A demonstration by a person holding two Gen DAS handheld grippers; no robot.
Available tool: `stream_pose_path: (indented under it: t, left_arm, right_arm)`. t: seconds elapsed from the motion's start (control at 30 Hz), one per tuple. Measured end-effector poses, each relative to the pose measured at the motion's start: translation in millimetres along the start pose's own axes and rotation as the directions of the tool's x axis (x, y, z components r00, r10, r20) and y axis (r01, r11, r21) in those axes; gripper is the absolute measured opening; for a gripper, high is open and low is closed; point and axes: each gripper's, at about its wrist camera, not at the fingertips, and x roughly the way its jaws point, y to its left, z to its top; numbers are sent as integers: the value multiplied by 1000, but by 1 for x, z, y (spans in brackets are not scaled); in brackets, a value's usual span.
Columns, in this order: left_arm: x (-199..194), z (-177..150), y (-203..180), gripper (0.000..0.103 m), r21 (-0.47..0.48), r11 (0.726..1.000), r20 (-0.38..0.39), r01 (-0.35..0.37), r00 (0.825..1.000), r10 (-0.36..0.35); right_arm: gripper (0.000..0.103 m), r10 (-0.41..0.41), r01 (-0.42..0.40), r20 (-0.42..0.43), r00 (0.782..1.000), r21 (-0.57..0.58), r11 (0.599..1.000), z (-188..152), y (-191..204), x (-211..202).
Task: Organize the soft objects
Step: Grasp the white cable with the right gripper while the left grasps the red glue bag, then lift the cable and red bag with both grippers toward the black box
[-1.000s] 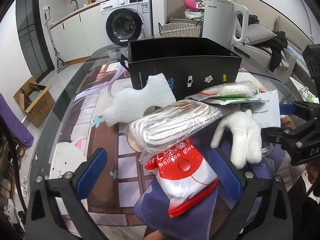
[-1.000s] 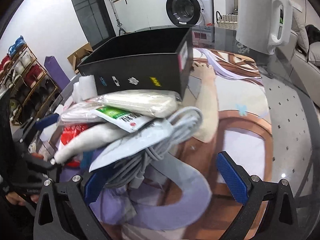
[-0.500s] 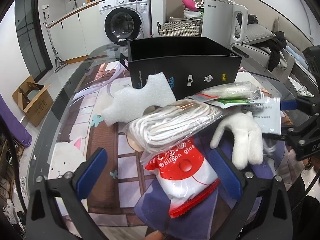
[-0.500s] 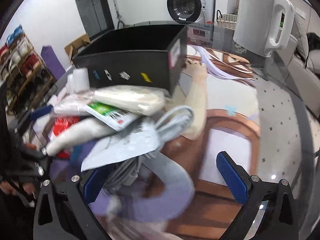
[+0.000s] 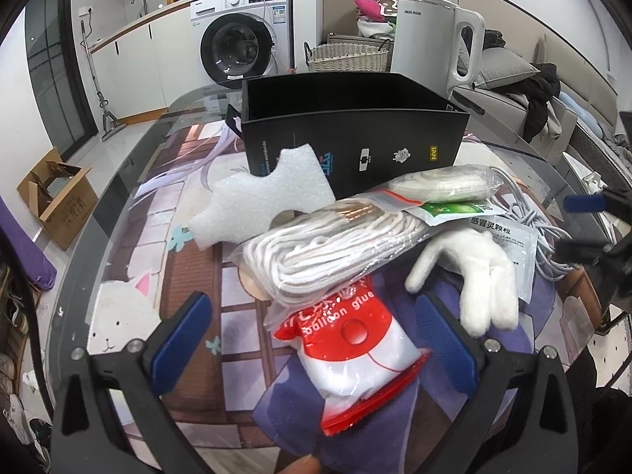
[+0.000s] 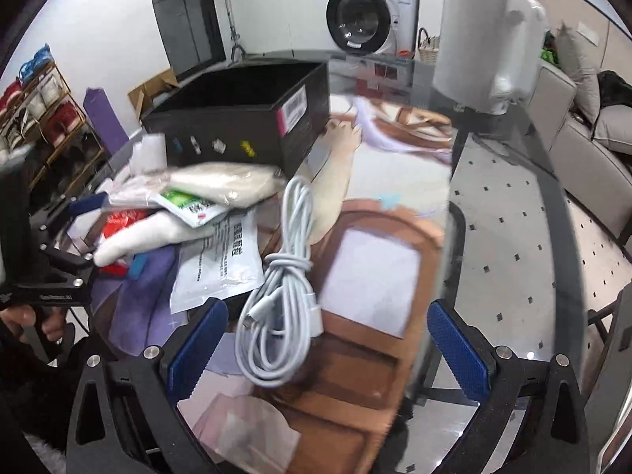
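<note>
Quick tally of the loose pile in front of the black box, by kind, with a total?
Sealed bags or sachets: 5 - rope bag, balloon glue bag, gauze roll pack, green sachet, white printed sachet
Foam pieces: 1 - white foam
Plush pieces: 1 - white plush
Cables: 1 - grey cable
Total: 8

Glass table (image 5: 118, 181) under printed mat (image 5: 189, 276)
</note>
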Motion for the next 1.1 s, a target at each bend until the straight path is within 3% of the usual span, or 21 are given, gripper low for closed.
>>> stream_pose_path:
  t: [0.2,0.47,0.53,0.6,0.67,0.73,0.8,0.93,1.1]
  left_arm:
    - [4,0,1,103,3,1000,-29,19,999,-19]
    - [8,2,7,99,-24,997,-29,70,997,-71]
    - [7,2,9,91,-34,996,-26,78,997,-79]
    - [8,2,12,89,-49,995,-24,81,996,-82]
    - [7,1,12,84,-54,995,-17,85,996,-87]
    - [5,1,11,66,-53,994,-13,96,995,-97]
    - [3,0,10,60,-49,994,-10,96,995,-97]
    - [-5,-5,7,48,-42,995,2,93,996,-93]
    - [-17,-12,4,46,-28,995,15,96,995,-95]
  right_arm:
    - [103,-75,74,-35,997,-16,997,-1,-5,17]
    - [92,-23,24,12,1000,-9,1000,7,-17,27]
    - [84,-34,35,30,999,-10,999,10,-17,26]
    - [68,-26,27,48,998,-29,999,10,-14,23]
    - [59,-17,20,56,998,-47,999,9,-10,22]
    - [51,-3,7,60,998,-57,998,8,-7,20]
    - [42,8,-4,62,998,-59,998,6,-5,17]
    - [39,8,-4,75,997,-48,999,0,-4,13]
    - [38,18,-16,106,994,-23,1000,-7,-5,5]
